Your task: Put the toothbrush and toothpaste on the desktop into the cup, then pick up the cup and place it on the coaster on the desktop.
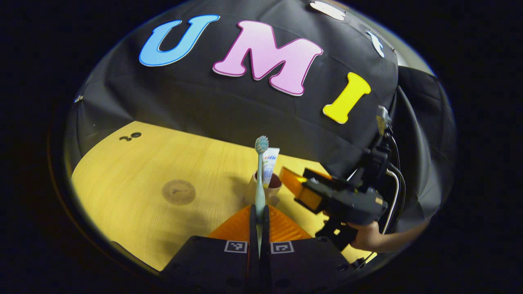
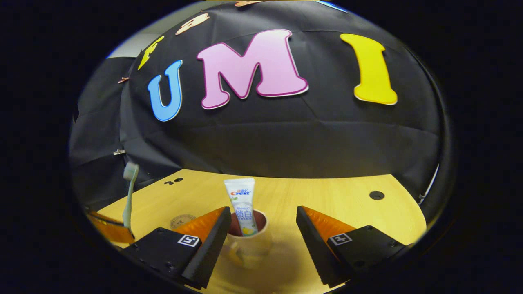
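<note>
My left gripper (image 1: 260, 210) is shut on the handle of a pale toothbrush (image 1: 260, 175), which stands upright with its bristle head on top. Just behind the brush stands a cream cup (image 1: 267, 192) with a dark red inside, and a white toothpaste tube (image 1: 270, 162) leans in it. In the right gripper view the cup (image 2: 247, 243) sits low between the spread fingers of my open right gripper (image 2: 263, 212), with the toothpaste (image 2: 243, 204) upright inside. The toothbrush (image 2: 129, 196) shows at the far left. A round brown coaster (image 1: 178, 192) lies flat on the wooden desktop (image 1: 135, 171), left of the cup.
A hand (image 1: 367, 239) holds my right gripper (image 1: 300, 188) just right of the cup. The coaster (image 2: 182, 221) is partly hidden behind a finger. Small dark holes (image 1: 130, 136) mark the desktop's far corner, and another hole (image 2: 376, 195) lies at the right. The black cloth wall closes the back.
</note>
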Available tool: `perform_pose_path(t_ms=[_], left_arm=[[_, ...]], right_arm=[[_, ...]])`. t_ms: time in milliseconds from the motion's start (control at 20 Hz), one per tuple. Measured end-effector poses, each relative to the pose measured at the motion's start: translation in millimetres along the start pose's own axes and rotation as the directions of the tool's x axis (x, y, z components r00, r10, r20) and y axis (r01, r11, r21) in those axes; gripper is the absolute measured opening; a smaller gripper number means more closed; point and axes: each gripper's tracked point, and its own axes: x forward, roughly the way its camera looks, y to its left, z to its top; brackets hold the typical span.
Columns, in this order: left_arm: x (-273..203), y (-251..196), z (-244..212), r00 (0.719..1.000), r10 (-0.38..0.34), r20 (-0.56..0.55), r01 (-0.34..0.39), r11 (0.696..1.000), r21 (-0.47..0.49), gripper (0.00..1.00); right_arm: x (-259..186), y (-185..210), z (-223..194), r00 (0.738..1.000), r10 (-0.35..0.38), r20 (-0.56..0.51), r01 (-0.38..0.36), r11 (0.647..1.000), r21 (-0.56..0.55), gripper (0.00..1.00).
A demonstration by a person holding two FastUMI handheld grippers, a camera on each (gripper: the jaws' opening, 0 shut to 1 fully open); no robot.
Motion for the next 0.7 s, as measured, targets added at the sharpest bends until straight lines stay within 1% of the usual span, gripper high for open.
perform_pose_path(t_ms=[200, 350, 400, 550, 600, 700], left_arm=[[28.9, -20.3, 40.5, 0.994, -0.069, 0.085, 0.068, 0.998, 0.016, 0.06], [55.8, -30.8, 65.7, 0.982, -0.110, 0.155, 0.104, 0.994, 0.043, 0.06], [66.1, -32.7, 71.4, 0.979, -0.110, 0.171, 0.102, 0.993, 0.052, 0.06], [92.6, -36.2, 82.8, 0.968, -0.117, 0.222, 0.089, 0.987, 0.134, 0.06], [100.7, -36.8, 83.5, 0.963, -0.124, 0.238, 0.091, 0.985, 0.146, 0.06], [116.6, -37.4, 83.9, 0.953, -0.136, 0.271, 0.104, 0.986, 0.128, 0.06]], right_arm=[[-28.3, -26.2, -22.9, 0.995, -0.049, -0.082, 0.049, 0.999, -0.001, 0.99], [-38.5, -33.7, -22.8, 0.994, -0.060, -0.096, 0.063, 0.998, 0.028, 0.98], [-39.8, -34.7, -27.1, 0.992, -0.059, -0.109, 0.063, 0.998, 0.026, 0.98], [-48.9, -37.5, -39.7, 0.988, -0.055, -0.146, 0.058, 0.998, 0.017, 0.98], [-50.5, -36.4, -42.4, 0.987, -0.049, -0.155, 0.054, 0.998, 0.030, 0.98], [-53.8, -36.1, -52.9, 0.984, -0.044, -0.175, 0.054, 0.997, 0.052, 0.98]])
